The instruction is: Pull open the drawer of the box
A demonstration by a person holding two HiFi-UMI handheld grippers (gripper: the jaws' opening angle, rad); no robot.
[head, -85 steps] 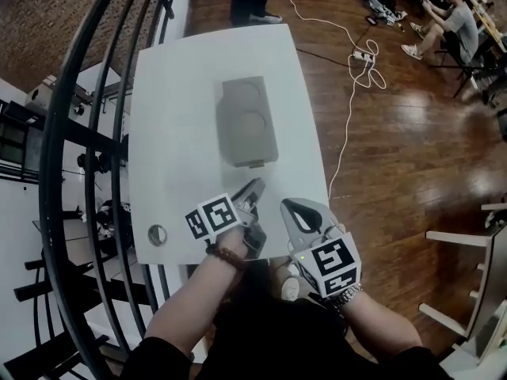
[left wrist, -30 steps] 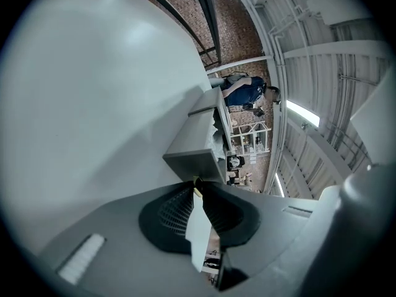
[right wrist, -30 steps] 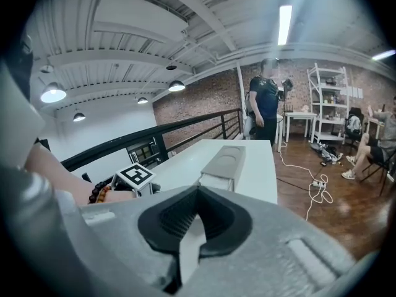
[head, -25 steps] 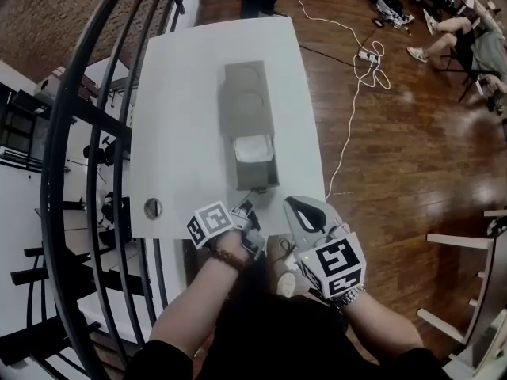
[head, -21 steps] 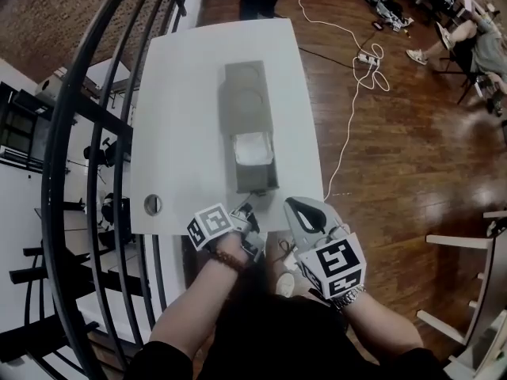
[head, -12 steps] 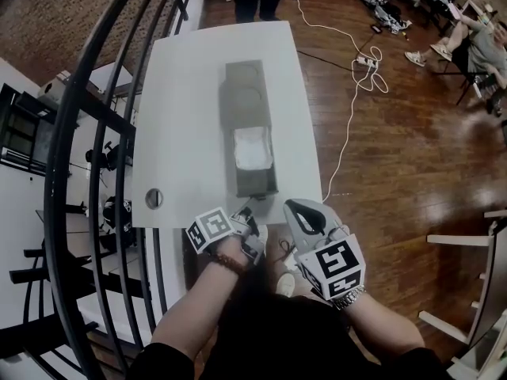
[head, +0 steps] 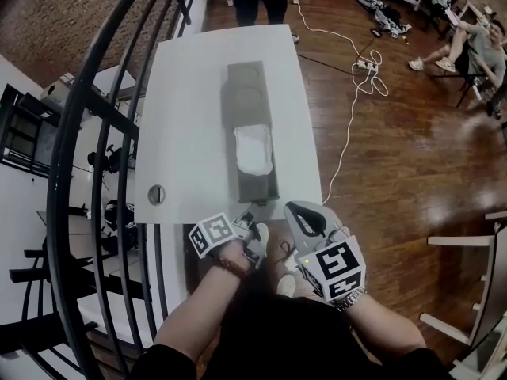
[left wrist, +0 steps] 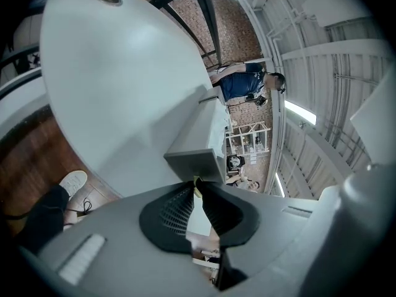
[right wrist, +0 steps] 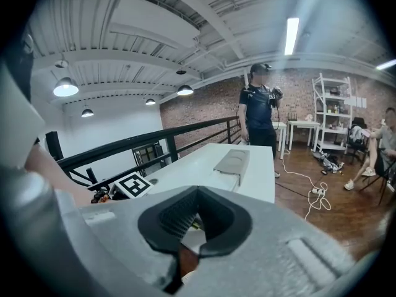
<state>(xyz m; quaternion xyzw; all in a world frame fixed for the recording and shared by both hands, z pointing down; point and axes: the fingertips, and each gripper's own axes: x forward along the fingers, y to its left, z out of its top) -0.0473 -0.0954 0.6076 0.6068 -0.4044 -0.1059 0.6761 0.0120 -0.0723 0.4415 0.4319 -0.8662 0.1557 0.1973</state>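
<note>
Head view shows a long grey box (head: 247,93) lying lengthwise on a white table (head: 182,117). Its drawer (head: 260,190) is slid well out toward the near edge, so box and drawer form one long strip. The drawer is an open grey tray with a white crumpled wad (head: 253,147) inside (cloth or paper, hard to say). The left gripper (head: 252,210) sits at the drawer's front. In the left gripper view its jaws are pinched on a small yellowish tab (left wrist: 195,180) at the foot of the front panel. The right gripper (head: 297,210) hangs just off the table edge, jaws together on nothing.
</note>
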